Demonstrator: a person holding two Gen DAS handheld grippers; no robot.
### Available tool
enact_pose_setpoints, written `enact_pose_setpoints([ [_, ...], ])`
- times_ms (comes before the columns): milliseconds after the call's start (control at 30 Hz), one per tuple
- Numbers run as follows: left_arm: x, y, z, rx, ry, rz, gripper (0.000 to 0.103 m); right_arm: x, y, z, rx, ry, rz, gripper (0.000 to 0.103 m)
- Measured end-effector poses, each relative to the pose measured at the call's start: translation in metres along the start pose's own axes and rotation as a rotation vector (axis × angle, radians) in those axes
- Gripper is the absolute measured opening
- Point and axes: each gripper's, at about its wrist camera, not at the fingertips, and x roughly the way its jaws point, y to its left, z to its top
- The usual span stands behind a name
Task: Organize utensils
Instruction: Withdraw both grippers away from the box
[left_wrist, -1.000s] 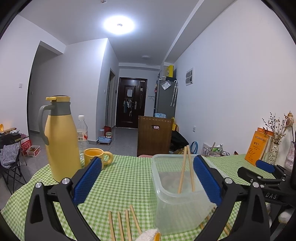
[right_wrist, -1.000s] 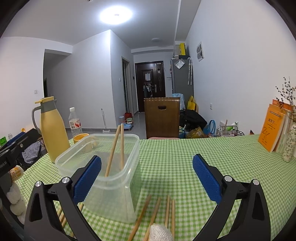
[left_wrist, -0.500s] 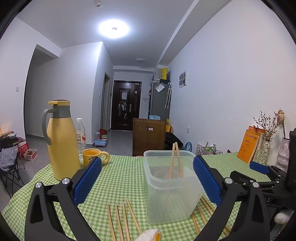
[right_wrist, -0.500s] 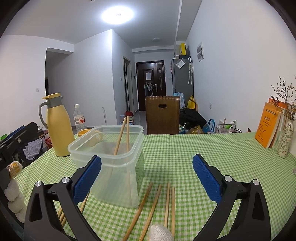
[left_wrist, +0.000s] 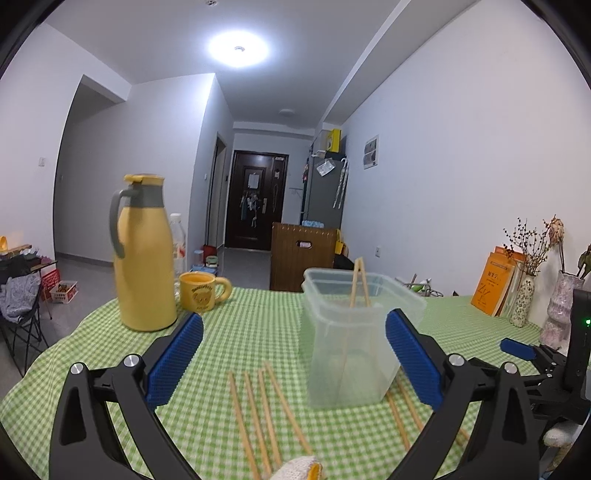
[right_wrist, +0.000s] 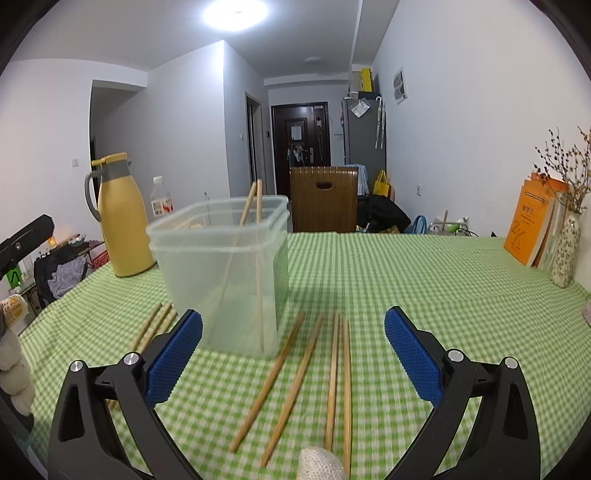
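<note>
Beside the clear plastic container (right_wrist: 225, 273), both blue-padded grippers, left (left_wrist: 293, 360) and right (right_wrist: 293, 356), are hovering low with jaws spread wide, empty. Four loose wooden chopsticks (right_wrist: 303, 380) are lying under the right gripper, seemingly untouched; two chopsticks (right_wrist: 251, 206) are leaning inside the container.

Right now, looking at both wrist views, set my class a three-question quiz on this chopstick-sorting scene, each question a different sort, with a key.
1. True or false: the clear container already holds two chopsticks.
2. Multiple choice: the right tool is A) open and empty, B) shut on a chopstick, C) shut on the mug.
3. Fill in: in the right wrist view, ____ loose chopsticks lie on the checked cloth to the right of the container.

Key: 1 true; 2 A; 3 four.
</note>
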Motion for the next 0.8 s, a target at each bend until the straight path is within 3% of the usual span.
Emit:
enact_pose_setpoints([
  [467,0.009,0.03,-0.054,-0.026,0.119,0.091,0.096,-0.008,-0.004,-0.042,-0.019,0.025,-0.067,0.095],
  [800,0.02,0.035,-0.071,-0.02,0.129,0.128,0.096,-0.01,0.002,-0.052,-0.062,-0.009,-0.1,0.095],
])
